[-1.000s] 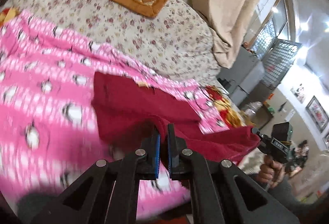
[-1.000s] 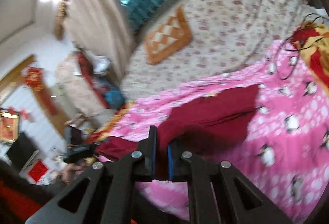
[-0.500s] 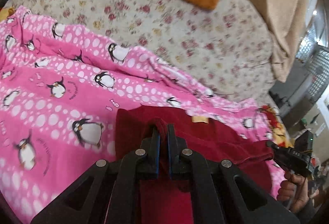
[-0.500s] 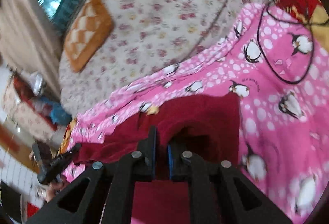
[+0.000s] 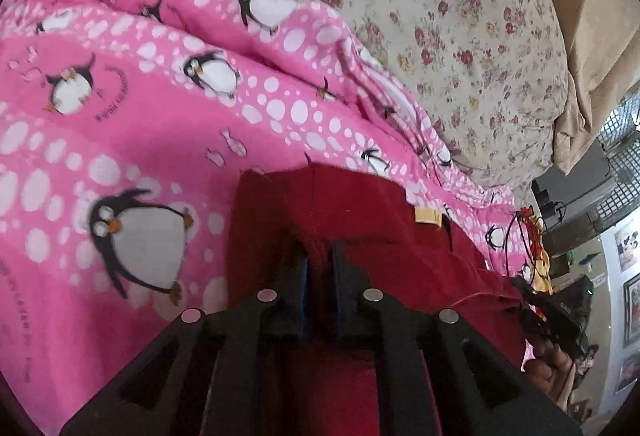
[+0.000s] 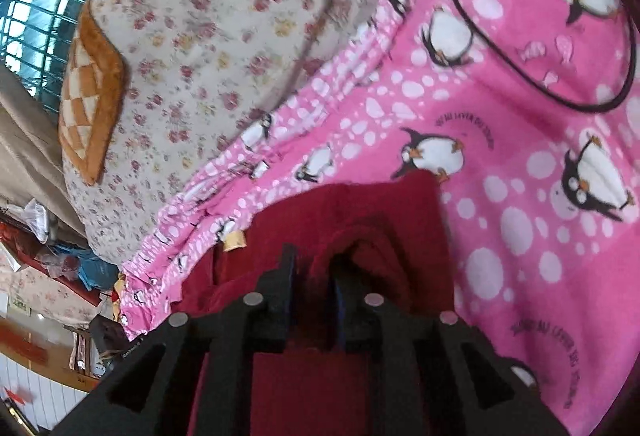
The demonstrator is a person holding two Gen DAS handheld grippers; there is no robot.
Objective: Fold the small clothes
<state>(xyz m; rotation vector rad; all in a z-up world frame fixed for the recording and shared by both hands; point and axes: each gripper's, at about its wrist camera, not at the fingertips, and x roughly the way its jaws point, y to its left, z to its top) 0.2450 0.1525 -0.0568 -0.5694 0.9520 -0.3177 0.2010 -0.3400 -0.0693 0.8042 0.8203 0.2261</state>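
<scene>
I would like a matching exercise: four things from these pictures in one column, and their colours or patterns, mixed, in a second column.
Things:
1. garment
2. blanket
3. cushion
4. bedspread

Colours:
A. cream with small flowers
B. dark red
C. orange and white checks
D. pink with penguins

Pairs: 1-B, 2-D, 3-C, 4-A

left wrist: close, angled down at bed | right wrist: likewise | shared: red garment (image 5: 380,220), pink blanket (image 6: 520,139)
</scene>
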